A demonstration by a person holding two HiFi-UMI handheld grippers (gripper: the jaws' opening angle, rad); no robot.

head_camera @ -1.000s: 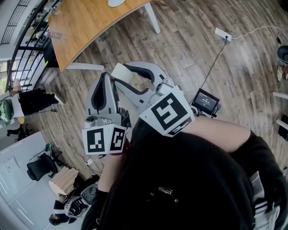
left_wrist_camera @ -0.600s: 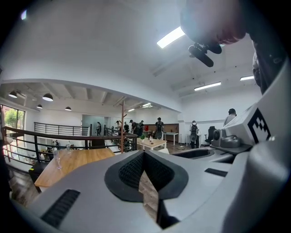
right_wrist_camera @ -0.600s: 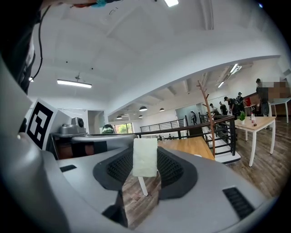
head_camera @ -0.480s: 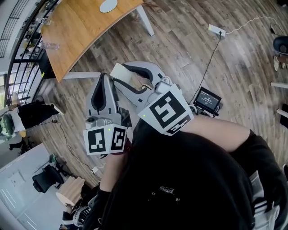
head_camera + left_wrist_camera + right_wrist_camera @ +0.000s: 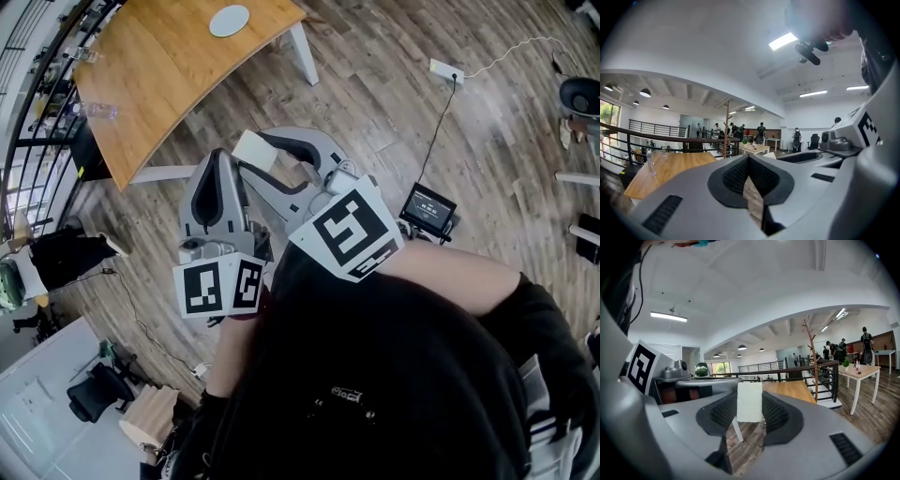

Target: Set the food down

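In the head view both grippers are held out over the wooden floor, short of a wooden table [image 5: 169,66] that carries a white plate [image 5: 230,20]. My right gripper [image 5: 255,152] is shut on a pale, flat rectangular piece of food [image 5: 249,146]. From the right gripper view the food [image 5: 749,401] stands upright between the black pads, with the table [image 5: 785,389] beyond it. My left gripper [image 5: 222,157] sits just left of the right one. Its pads [image 5: 748,161] meet at the tips with nothing between them.
A clear glass [image 5: 94,111] stands on the table's left part, by a black railing [image 5: 37,122]. The table's white leg [image 5: 302,52] is ahead. On the floor to the right are a power strip [image 5: 442,70] with its cable and a black device [image 5: 428,208]. People stand far off.
The table and plate have slid further into the head view, closer to both grippers. The grippers keep the same pose and the food stays gripped.
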